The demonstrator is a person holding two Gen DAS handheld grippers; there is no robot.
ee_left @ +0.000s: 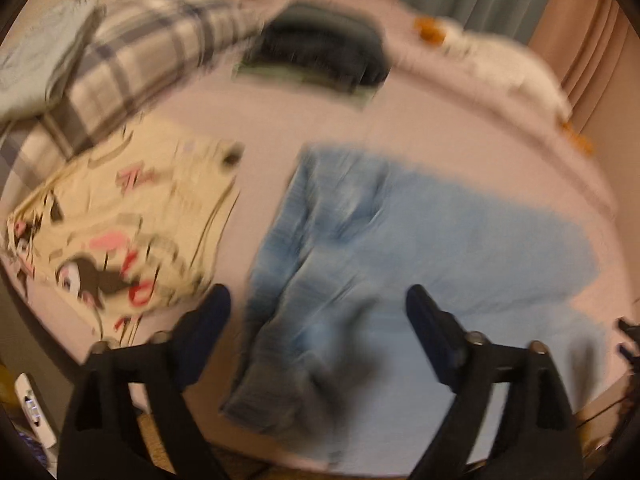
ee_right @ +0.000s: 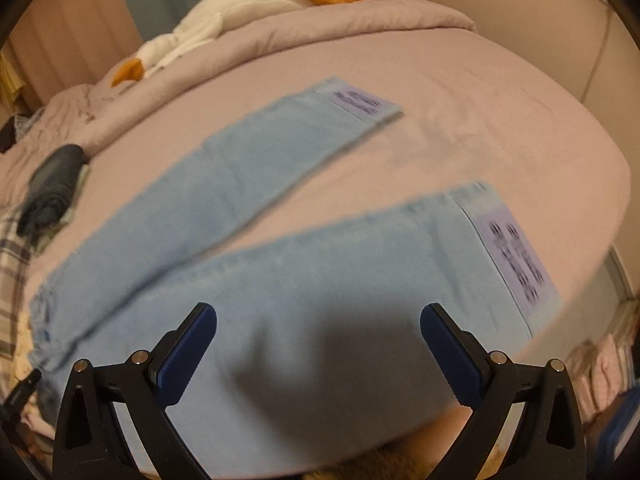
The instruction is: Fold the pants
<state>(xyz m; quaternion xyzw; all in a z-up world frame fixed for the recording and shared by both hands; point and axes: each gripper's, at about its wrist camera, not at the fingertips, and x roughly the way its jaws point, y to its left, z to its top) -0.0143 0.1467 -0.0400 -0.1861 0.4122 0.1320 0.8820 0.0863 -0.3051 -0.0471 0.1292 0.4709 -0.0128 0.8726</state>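
Pink bed (ee_right: 480, 92), unfolded blue pants (ee_right: 248, 280)

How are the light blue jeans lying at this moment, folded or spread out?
Spread out, unfolded. The light blue jeans lie flat on the bed with both legs apart and extended to their cuffs.

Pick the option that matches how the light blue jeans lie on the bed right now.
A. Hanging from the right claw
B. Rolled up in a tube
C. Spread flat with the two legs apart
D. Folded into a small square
C: in the right wrist view the jeans lie flat on the bed, both legs stretched out with a strip of sheet between them, and the right claw is open and holds nothing.
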